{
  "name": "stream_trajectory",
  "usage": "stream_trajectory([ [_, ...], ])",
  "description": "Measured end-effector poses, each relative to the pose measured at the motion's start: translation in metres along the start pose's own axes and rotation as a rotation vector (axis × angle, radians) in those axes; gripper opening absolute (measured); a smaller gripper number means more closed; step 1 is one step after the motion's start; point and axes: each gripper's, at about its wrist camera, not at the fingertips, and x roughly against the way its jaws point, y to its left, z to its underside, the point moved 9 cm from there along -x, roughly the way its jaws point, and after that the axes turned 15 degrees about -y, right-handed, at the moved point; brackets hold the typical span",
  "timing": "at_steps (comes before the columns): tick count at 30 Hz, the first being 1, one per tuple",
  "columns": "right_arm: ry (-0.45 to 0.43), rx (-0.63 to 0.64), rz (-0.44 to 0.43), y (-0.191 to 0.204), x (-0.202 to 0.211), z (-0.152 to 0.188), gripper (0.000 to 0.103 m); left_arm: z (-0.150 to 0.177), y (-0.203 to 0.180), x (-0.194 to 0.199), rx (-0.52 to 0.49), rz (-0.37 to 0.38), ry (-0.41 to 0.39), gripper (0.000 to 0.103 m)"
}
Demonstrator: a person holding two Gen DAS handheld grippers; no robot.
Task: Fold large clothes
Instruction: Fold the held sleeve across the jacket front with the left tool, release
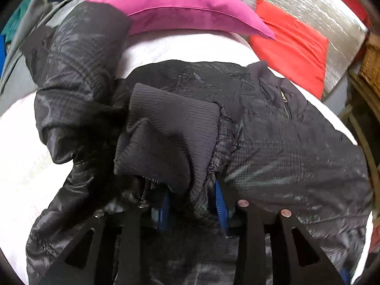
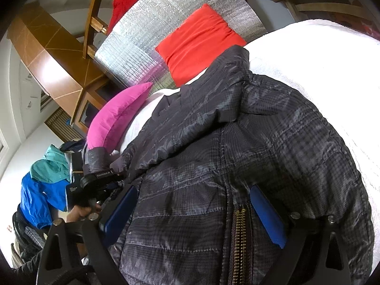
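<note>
Left hand-held gripper [image 1: 190, 204] clamps the jacket's ribbed cuff [image 1: 166, 137], folding the sleeve inward; right hand-held gripper [image 2: 194, 213], jaws spread, pins the jacket [image 2: 237, 154] body on the bed [image 2: 320, 54].

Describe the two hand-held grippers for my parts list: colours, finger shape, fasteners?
Both match. The left hand-held gripper and right hand-held gripper have matte black, flat, angular finger arms with triangular cut-outs and round silver pivot bolts. The fingers carry bright blue flat pads. In the right wrist view the left tool shows a black body with a small white-lettered label, too small to read. No cables show.
</note>
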Motion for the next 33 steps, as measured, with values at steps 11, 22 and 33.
stream_trajectory([
  [11,0.039,-0.047,-0.027,0.037,-0.044,-0.1,0.098,-0.001,0.003,0.006,0.072,0.113,0.036,0.053],
  [22,0.131,-0.148,0.077,-0.016,-0.084,-0.094,0.098,-0.054,0.056,0.043,0.241,0.014,-0.128,0.064],
  [33,0.096,-0.037,0.25,-0.065,-0.099,-0.155,0.097,-0.008,-0.033,-0.015,-0.173,0.101,-0.043,0.075],
])
